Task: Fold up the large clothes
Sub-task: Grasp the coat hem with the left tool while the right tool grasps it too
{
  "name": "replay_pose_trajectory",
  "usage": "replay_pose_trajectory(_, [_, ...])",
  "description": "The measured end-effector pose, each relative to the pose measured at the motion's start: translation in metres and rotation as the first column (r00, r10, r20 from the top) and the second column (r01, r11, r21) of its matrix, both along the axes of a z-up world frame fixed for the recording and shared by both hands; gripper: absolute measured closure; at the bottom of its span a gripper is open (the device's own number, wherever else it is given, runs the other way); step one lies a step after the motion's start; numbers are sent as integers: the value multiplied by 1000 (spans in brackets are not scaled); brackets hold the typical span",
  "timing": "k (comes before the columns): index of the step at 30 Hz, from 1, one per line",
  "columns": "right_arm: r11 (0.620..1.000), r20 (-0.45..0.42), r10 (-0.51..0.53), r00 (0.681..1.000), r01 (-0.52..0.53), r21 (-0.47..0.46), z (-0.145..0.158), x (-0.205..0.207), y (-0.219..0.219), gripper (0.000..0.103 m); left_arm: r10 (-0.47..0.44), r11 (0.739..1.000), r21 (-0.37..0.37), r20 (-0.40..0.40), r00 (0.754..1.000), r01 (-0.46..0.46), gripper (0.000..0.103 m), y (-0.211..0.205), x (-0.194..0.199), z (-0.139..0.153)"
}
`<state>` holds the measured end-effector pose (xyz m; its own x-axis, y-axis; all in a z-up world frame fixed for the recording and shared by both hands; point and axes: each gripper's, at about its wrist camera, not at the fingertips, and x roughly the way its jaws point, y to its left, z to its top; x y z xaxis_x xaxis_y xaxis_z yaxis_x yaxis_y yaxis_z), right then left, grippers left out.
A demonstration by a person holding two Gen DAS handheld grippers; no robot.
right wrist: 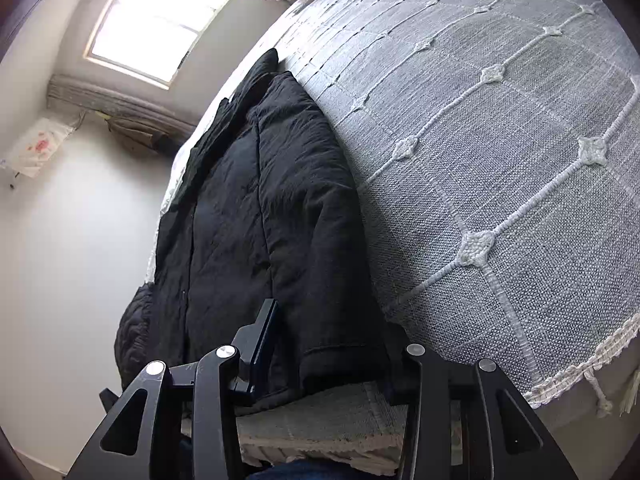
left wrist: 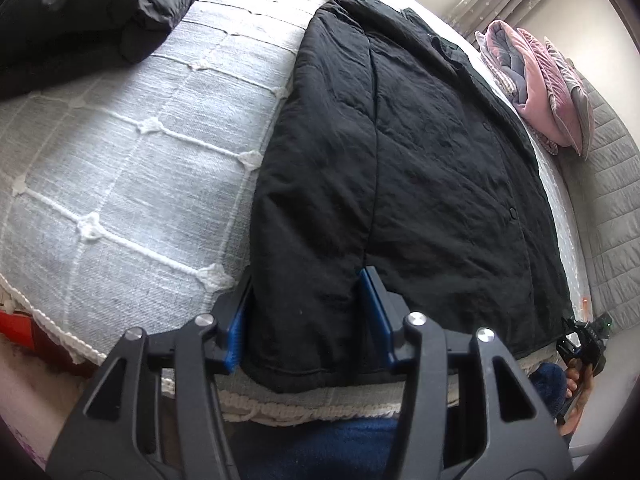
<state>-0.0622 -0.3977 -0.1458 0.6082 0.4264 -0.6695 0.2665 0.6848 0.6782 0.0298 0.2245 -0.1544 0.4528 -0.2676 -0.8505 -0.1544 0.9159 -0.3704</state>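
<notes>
The black padded snap-front jacket (left wrist: 420, 152) lies lengthwise on the grey woven bedspread (left wrist: 132, 160), sleeves seemingly folded in over the body, so the side folds look done; the hem-to-collar fold remains; the left gripper (left wrist: 306, 316) and right gripper (right wrist: 332, 356) straddle the hem, jaws wide, clamping nothing.

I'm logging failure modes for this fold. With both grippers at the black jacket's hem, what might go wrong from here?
1. The left gripper straddles only the folded-in side panel of the black jacket, so lifting may undo that fold.
2. The hem lies at the edge of the grey bedspread; the jacket could slide off.
3. The right gripper may pinch the bedspread too.
</notes>
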Motion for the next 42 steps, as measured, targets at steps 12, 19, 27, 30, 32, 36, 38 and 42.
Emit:
replay_pose_trajectory(12, [1000,-11,14,1000,-14,-28,5,3,9,85,31,997,-63,-29,999,-33,75,1,6,-3])
replay_pose_trajectory(19, [999,-7,14,1000,-15,-49,10,5,14,94,45,998,-30,-32,998,-46,83,-4,8,-2])
replay_pose_trajectory(27, [994,-12,25,1000,-26,-110,19,7,22,96,60,995,-77,-9,998,-61,89,3,3,-1])
replay_pose_trajectory(30, [997,10,12,1000,-11,-80,21,3,19,97,56,997,-52,-3,998,-56,92,1,3,2])
replay_pose_trajectory(32, [998,21,4,1000,-3,-67,23,1,18,97,53,998,-24,8,999,-53,93,-3,1,7])
replay_pose_trajectory(36, [998,49,4,999,-1,-62,32,-3,21,98,58,998,3,54,997,-58,95,-5,-3,19])
replay_pose_trajectory(38, [999,77,4,997,-1,-46,38,-6,20,98,66,998,-6,80,995,-65,95,-3,-8,28])
replay_pose_trajectory(42, [999,123,18,992,-13,-37,52,-13,23,98,59,998,0,131,990,-60,95,-5,-16,50])
